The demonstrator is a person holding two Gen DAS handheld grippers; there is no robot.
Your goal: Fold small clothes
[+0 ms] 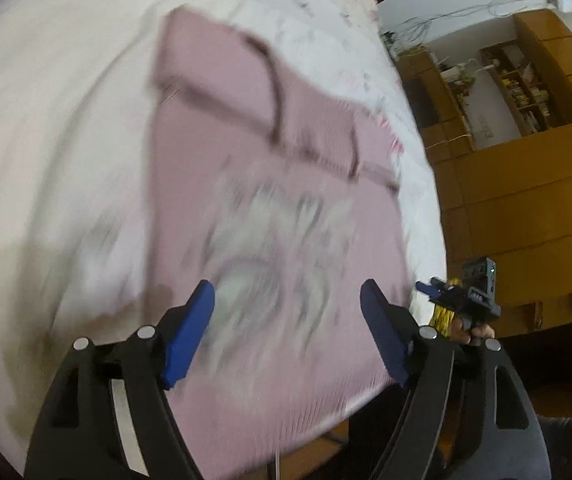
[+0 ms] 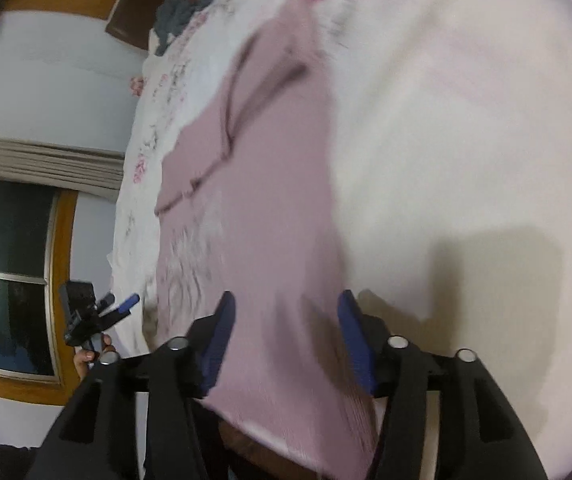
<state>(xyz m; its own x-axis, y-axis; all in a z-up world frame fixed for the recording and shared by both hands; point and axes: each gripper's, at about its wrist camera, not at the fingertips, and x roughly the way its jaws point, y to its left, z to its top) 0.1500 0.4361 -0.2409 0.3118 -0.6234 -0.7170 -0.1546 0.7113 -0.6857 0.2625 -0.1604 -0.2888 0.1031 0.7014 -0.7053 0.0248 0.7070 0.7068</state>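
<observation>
Pink shirt (image 1: pixel 269 208) lies flat at bed (image 1: pixel 45 120) near edge, w/ sleeves tucked, body fold left; both my grippers (image 1: pixel 288 308) (image 2: pixel 283 312) gaping, empty.

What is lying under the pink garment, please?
The pink garment lies spread on a white bedsheet with floral print near its far edge. The sheet shows all around it. Whatever is directly beneath the cloth is covered and cannot be seen.

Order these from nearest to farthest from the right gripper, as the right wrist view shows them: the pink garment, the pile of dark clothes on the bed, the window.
1. The pink garment: between the open fingers of the right gripper.
2. The window: off the bed's left edge.
3. The pile of dark clothes: at the far end of the bed, top of view.
</observation>
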